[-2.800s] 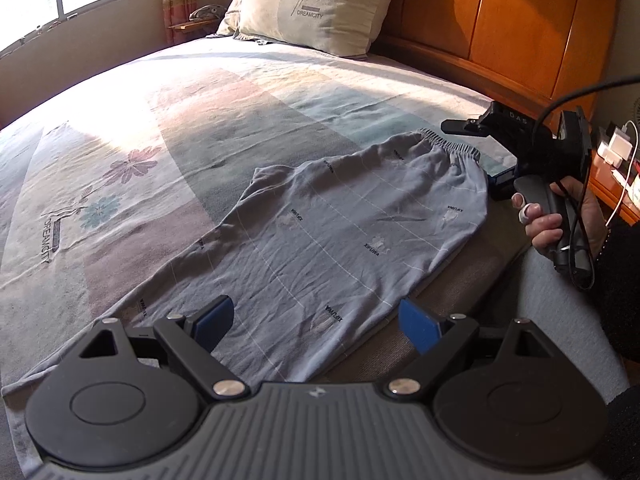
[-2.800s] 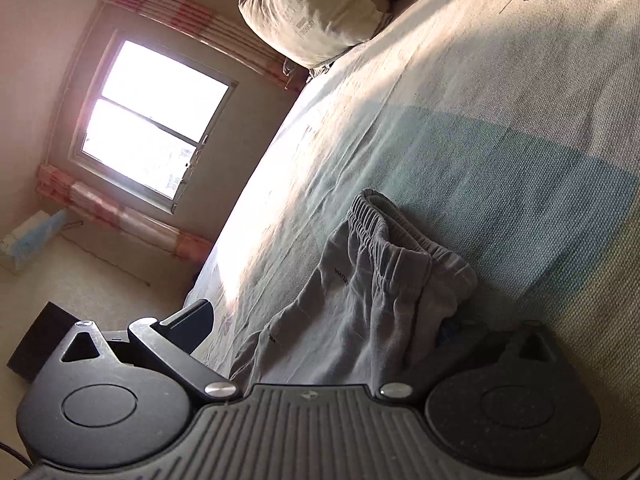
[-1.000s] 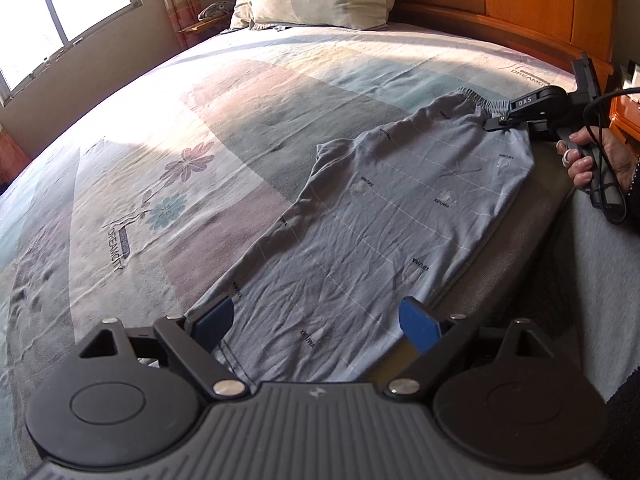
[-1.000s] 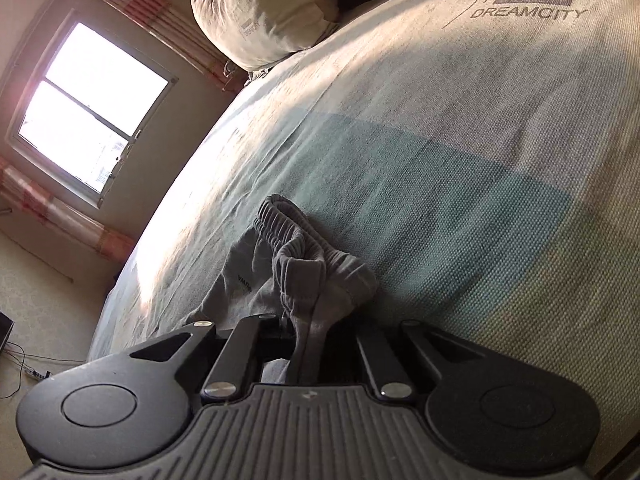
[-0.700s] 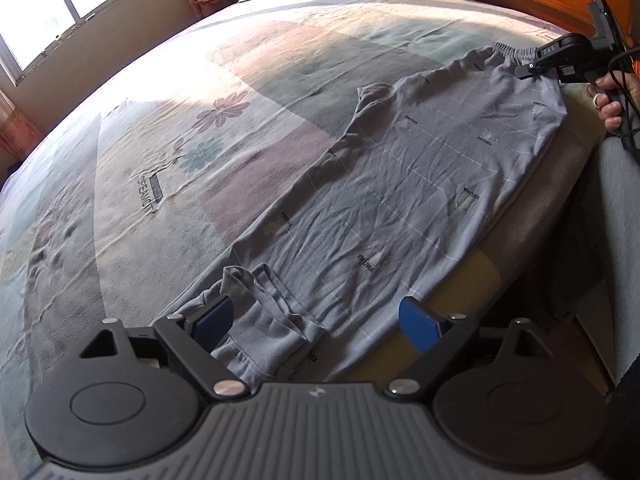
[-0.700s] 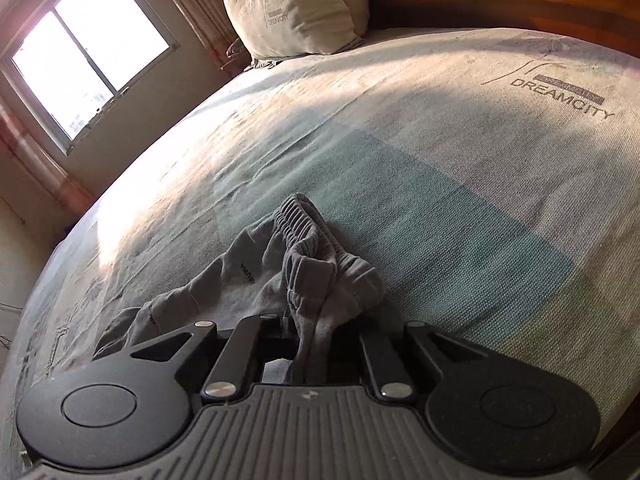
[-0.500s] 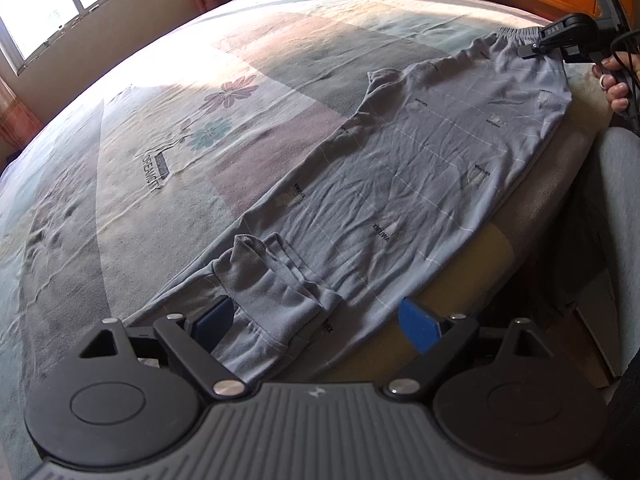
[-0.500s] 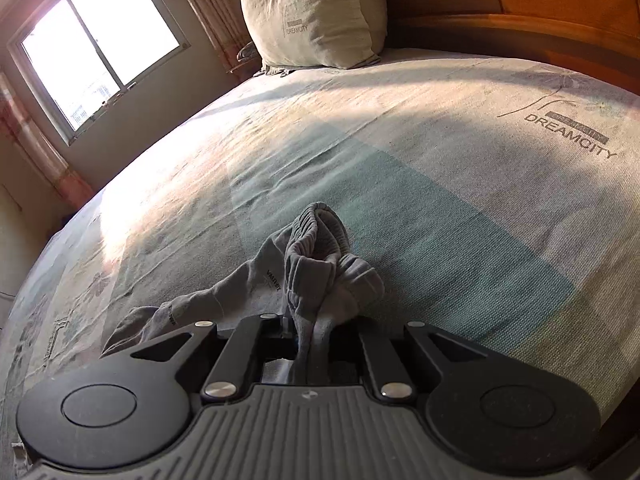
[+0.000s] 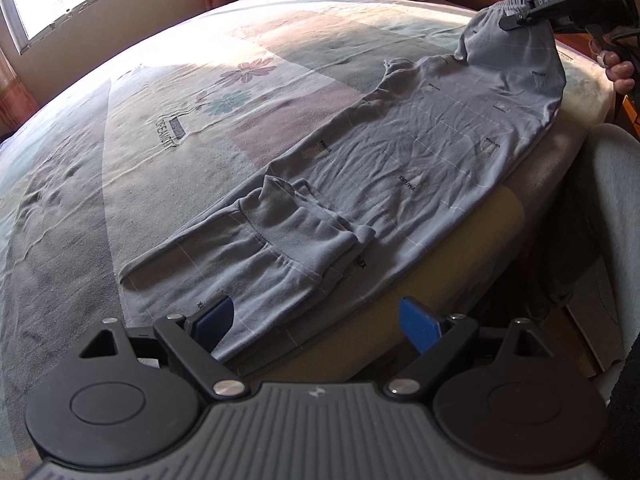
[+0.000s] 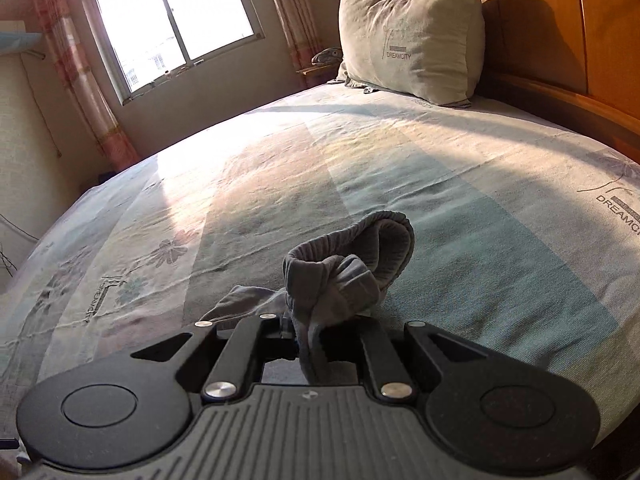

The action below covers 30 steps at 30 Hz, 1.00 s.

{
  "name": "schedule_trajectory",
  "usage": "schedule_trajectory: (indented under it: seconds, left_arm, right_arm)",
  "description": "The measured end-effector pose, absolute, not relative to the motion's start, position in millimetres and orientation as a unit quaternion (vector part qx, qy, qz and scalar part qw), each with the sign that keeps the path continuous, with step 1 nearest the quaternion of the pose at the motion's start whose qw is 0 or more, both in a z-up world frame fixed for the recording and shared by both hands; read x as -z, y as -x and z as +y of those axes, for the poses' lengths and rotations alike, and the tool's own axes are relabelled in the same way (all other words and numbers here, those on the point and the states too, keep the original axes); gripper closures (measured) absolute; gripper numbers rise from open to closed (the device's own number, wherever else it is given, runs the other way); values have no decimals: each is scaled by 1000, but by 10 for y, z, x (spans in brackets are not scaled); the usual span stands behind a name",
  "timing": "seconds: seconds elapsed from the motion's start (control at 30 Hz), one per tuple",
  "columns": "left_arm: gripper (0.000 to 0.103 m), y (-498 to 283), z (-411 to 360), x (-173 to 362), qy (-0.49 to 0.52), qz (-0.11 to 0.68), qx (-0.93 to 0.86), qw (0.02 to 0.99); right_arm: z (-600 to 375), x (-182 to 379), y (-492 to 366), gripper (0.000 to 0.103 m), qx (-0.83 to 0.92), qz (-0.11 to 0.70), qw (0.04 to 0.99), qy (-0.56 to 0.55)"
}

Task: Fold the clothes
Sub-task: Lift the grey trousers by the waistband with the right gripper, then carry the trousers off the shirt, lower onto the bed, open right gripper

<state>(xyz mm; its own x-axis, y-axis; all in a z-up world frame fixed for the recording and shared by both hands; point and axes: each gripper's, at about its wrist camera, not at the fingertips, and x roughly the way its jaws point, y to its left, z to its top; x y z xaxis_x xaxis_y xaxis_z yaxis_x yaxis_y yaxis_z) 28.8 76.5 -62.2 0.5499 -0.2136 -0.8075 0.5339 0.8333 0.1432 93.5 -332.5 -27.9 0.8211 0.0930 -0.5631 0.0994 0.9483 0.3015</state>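
Grey trousers [image 9: 400, 168] lie lengthwise along the near edge of the bed, their leg cuffs [image 9: 288, 232] crumpled close to my left gripper [image 9: 316, 320]. That gripper is open, blue pads wide apart, hovering above the cuff end with cloth below and nothing pinched. At the far end my right gripper [image 9: 516, 20] is shut on the elastic waistband [image 9: 496, 10] and holds it lifted off the sheet. In the right wrist view the bunched waistband [image 10: 352, 264] sticks out from between the shut fingers of the right gripper [image 10: 310, 344].
The patterned bed sheet [image 9: 180, 100] spreads left of the trousers. A pillow [image 10: 412, 40] leans on the wooden headboard [image 10: 560, 32]. A window [image 10: 176, 20] is at the far wall. The mattress edge [image 9: 480, 232] drops off beside the trousers, with a person's grey-clad leg [image 9: 612, 208] there.
My left gripper slid along the trousers toward the leg end, so the crumpled cuffs came into view. My right gripper rose, rolled upright and lifted the waistband off the sheet.
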Motion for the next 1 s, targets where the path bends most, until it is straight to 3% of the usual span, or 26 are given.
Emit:
schedule_trajectory:
  seconds: [1.0]
  left_arm:
    - [13, -14, 1446, 727, -156, 425, 201, 869]
  right_arm:
    - [-1066, 65, -992, 91, -192, 320, 927, -38]
